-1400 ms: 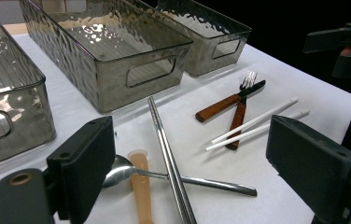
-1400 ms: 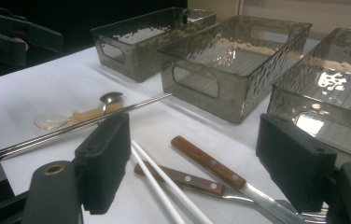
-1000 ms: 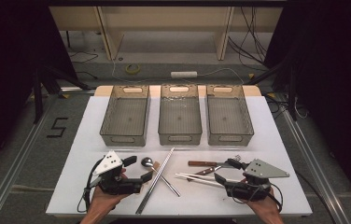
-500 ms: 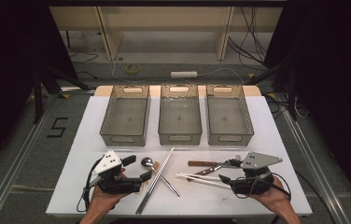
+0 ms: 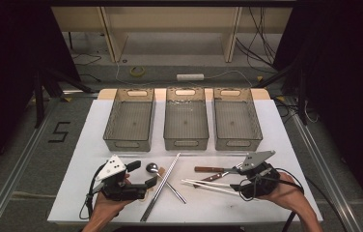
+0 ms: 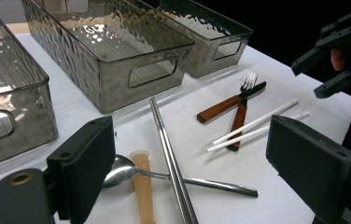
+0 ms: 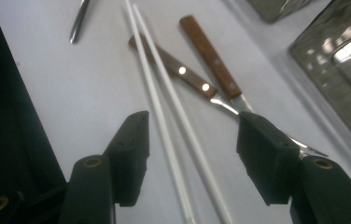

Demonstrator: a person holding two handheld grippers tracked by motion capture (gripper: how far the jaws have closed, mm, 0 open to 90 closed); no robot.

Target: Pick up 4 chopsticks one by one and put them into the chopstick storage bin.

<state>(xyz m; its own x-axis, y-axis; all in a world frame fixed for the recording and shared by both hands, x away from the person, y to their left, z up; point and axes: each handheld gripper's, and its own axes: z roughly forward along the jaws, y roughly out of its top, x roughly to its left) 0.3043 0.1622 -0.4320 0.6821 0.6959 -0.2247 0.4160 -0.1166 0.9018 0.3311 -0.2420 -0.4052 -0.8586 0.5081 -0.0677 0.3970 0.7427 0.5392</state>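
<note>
My right gripper (image 5: 235,180) hovers low over the right part of the white table (image 5: 88,145), with its jaws pointing left. Its jaws (image 7: 194,145) have just been closing and still stand apart; two white chopsticks (image 7: 164,116) lie between them, untouched. A wooden-handled knife (image 7: 208,56) and fork (image 7: 173,65) lie just beyond. My left gripper (image 5: 143,175) is open near the front left, holding nothing. Ahead of its jaws (image 6: 197,154) lie a silver spoon (image 6: 122,170), metal chopsticks (image 6: 169,149) and a peach plastic handle (image 6: 143,186).
Three smoky clear bins (image 5: 130,120) (image 5: 185,118) (image 5: 237,118) stand side by side across the back of the table. Cables trail from both grippers. Dark floor with metal rails runs along both sides of the table.
The right gripper has shifted a little right and up, away from the table's front edge, and its jaws stand narrower. The left gripper has stayed where it was.
</note>
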